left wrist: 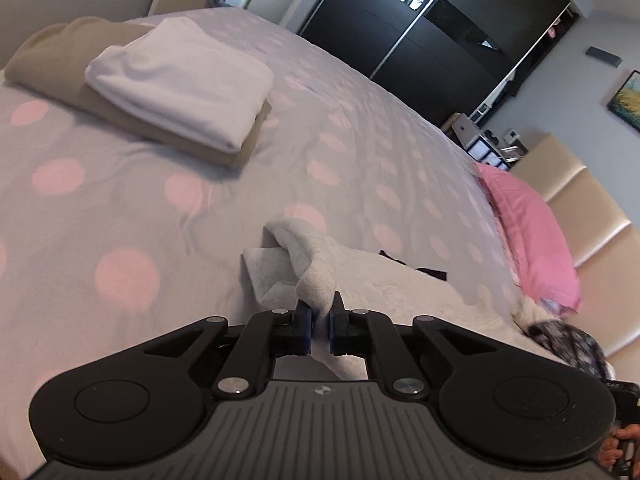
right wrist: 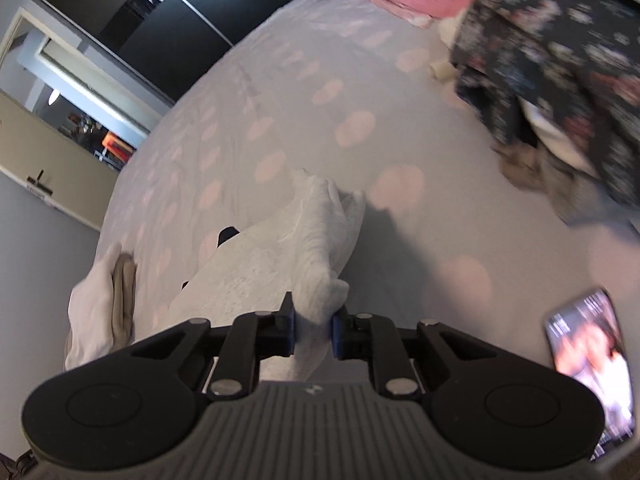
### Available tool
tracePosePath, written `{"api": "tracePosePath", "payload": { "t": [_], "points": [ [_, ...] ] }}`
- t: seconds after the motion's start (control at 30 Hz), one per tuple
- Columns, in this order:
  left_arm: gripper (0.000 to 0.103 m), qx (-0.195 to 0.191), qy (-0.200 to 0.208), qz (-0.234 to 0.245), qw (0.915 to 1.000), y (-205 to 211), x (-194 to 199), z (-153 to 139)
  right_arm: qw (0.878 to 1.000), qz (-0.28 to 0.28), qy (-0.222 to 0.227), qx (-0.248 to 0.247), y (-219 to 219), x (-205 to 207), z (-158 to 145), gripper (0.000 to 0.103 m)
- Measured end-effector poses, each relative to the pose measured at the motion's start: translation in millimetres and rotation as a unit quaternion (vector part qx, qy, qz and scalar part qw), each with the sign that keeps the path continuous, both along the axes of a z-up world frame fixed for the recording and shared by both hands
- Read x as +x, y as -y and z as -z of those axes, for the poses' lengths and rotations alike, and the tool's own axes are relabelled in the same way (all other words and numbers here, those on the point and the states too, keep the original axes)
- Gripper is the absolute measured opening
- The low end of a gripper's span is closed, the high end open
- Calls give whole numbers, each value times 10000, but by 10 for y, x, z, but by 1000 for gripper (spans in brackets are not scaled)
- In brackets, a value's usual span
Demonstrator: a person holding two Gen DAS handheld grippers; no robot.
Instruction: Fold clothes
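Observation:
A light grey garment (left wrist: pixel 360 280) lies partly lifted off the bed's grey cover with pink dots (left wrist: pixel 120 200). My left gripper (left wrist: pixel 320 308) is shut on a bunched edge of it, and the cloth rises in a ridge from the fingers. In the right wrist view the same garment (right wrist: pixel 280 252) hangs from my right gripper (right wrist: pixel 314 312), whose blue pads pinch a thick fold. A dark patch shows at the garment's far edge. Both grippers are raised above the bed.
A folded white cloth (left wrist: pixel 180 80) rests on a folded tan one (left wrist: pixel 52 56) at the far left. A pink pillow (left wrist: pixel 528 232), a crumpled dark floral garment (right wrist: pixel 560 60) and a lit phone (right wrist: pixel 592 360) lie to the right. Beyond the bed stands a black wardrobe (left wrist: pixel 420 40).

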State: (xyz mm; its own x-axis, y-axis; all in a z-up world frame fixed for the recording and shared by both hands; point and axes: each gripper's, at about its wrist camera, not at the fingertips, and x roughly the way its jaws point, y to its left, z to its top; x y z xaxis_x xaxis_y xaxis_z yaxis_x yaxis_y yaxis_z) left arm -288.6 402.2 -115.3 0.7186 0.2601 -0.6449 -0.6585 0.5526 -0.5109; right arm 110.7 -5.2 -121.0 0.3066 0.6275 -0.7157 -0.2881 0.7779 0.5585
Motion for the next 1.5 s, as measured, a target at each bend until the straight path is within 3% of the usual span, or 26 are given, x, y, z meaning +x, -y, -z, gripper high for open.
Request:
{"api": "tracePosePath", "payload": {
  "t": [0.17, 0.4, 0.5, 0.57, 0.63, 0.7, 0.73, 0.77, 0.9, 1.13, 1.23, 1.37, 1.5],
  "points": [
    [6, -246, -439, 93, 9987, 181, -182, 193, 9984, -380, 50, -425, 279, -361, 83, 18],
    [10, -299, -1296, 347, 9905, 254, -30, 481, 9831, -961, 212, -1545, 102, -569, 512, 19],
    [18, -303, -1413, 316, 9890, 284, -67, 509, 9788, -1099, 201, -1715, 78, -581, 541, 28],
    [22, -309, -1391, 326, 9893, 296, -101, 492, 9778, -1070, 201, -1790, 99, -588, 520, 56],
    [39, -299, -1419, 282, 9890, 302, -121, 468, 9764, -1042, 288, -1869, 119, -597, 471, 64],
    [49, -253, -1455, 228, 9888, 312, -133, 416, 9731, -1060, 442, -1999, 120, -594, 383, 65],
    [49, -230, -1473, 201, 9886, 316, -140, 389, 9714, -1073, 533, -2050, 123, -586, 338, 69],
    [49, -205, -1469, 234, 9887, 311, -124, 363, 9706, -1086, 612, -2057, 118, -559, 294, 74],
    [50, -109, -1484, 407, 9880, 248, 43, 308, 9702, -1170, 672, -2012, 48, -395, 220, 76],
    [50, 257, -1412, 905, 9855, 78, 546, 317, 9812, -964, 218, -1658, -170, 109, 534, 76],
    [50, 279, -1316, 1079, 9850, 11, 748, 427, 9841, -913, -27, -1521, -269, 324, 704, 76],
    [46, 244, -1316, 1259, 9830, -11, 934, 631, 9836, -934, -40, -1546, -414, 494, 898, 76],
    [45, 385, -1558, 1432, 9766, 13, 989, 855, 9847, -972, -222, -1432, -468, 589, 1125, 74]
  ]
}}
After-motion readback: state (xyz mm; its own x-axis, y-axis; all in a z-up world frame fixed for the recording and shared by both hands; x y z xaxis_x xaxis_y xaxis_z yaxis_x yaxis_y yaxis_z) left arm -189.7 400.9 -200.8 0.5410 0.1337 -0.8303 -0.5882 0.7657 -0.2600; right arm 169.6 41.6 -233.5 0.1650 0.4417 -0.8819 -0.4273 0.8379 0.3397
